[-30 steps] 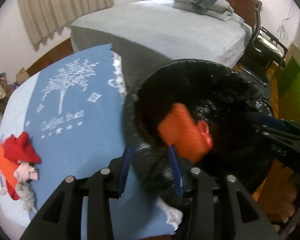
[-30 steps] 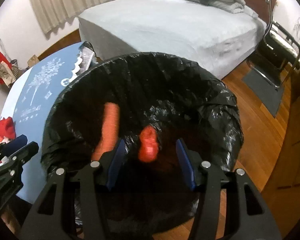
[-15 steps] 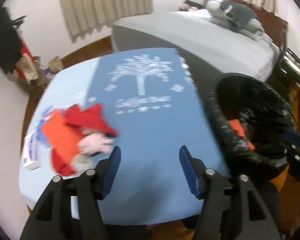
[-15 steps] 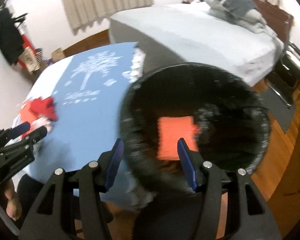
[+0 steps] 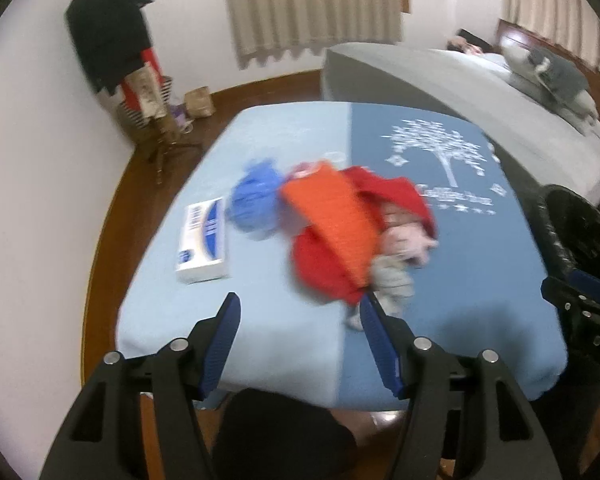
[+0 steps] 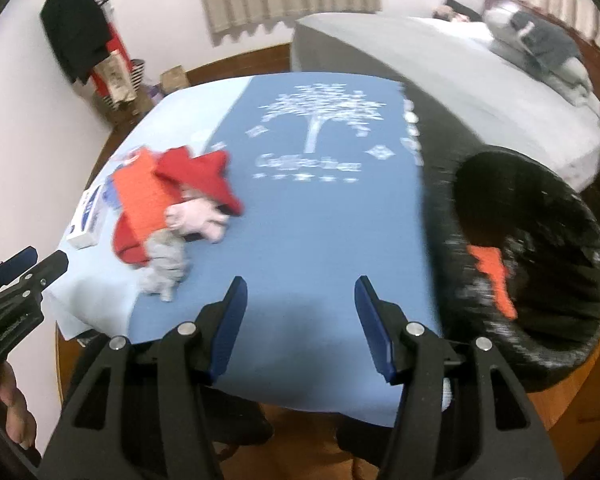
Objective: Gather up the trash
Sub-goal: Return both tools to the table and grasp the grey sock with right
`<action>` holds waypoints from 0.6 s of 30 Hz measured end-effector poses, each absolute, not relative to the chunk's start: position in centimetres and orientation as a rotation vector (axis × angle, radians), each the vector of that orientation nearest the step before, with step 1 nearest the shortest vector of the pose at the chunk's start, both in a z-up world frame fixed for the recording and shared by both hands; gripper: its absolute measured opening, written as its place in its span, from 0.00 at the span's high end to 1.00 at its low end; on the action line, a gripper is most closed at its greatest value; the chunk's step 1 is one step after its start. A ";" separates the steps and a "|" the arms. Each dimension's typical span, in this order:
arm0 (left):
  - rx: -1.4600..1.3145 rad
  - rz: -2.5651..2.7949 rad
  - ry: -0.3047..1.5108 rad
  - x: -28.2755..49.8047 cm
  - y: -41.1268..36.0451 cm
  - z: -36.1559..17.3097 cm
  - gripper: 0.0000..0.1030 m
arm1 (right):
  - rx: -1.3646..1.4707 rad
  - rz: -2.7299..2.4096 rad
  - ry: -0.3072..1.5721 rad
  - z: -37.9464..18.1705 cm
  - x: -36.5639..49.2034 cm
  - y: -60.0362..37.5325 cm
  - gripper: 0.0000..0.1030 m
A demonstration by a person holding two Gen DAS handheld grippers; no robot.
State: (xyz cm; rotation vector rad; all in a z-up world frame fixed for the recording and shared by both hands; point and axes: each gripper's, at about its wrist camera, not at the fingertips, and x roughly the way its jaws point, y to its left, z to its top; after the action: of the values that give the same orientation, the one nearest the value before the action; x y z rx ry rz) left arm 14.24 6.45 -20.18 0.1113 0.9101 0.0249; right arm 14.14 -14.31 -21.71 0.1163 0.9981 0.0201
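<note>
Both hand-held grippers, left [image 5: 296, 308] and right [image 6: 298, 292], hang wide and empty above the blue-covered desk [image 6: 320, 240]. The trash heap [image 5: 352, 236] lies near its left edge, the black-lined bin [image 6: 540, 264] past the right. Tangled scraps could spill from a loose pinch.

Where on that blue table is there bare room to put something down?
The dark blue half of the tablecloth, between the trash pile and the black-lined bin, lies bare. The near edge is bare too. It is crowded around the pile and white box.
</note>
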 end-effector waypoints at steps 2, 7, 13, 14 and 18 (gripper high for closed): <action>0.096 0.043 0.910 13.9 8.0 -20.4 0.40 | 0.110 0.050 1.000 -22.0 14.6 -12.3 0.47; 0.077 0.069 0.895 13.6 10.4 -21.0 0.40 | 0.090 0.106 0.989 -22.5 15.6 -8.7 0.47; 0.059 0.069 0.872 13.9 12.4 -21.6 0.40 | 0.070 0.140 0.983 -23.4 17.2 -5.6 0.47; 0.057 0.070 0.874 14.0 12.6 -21.8 0.40 | 0.065 0.144 0.986 -23.6 17.5 -5.2 0.47; 0.049 0.074 0.876 14.6 13.7 -22.3 0.40 | 0.057 0.156 0.996 -24.6 18.5 -3.9 0.47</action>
State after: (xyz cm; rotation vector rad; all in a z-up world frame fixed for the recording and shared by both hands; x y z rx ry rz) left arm 14.60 13.71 -22.31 0.0486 0.8762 0.0743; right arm 18.51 -3.93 -24.61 0.0573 0.9961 0.1560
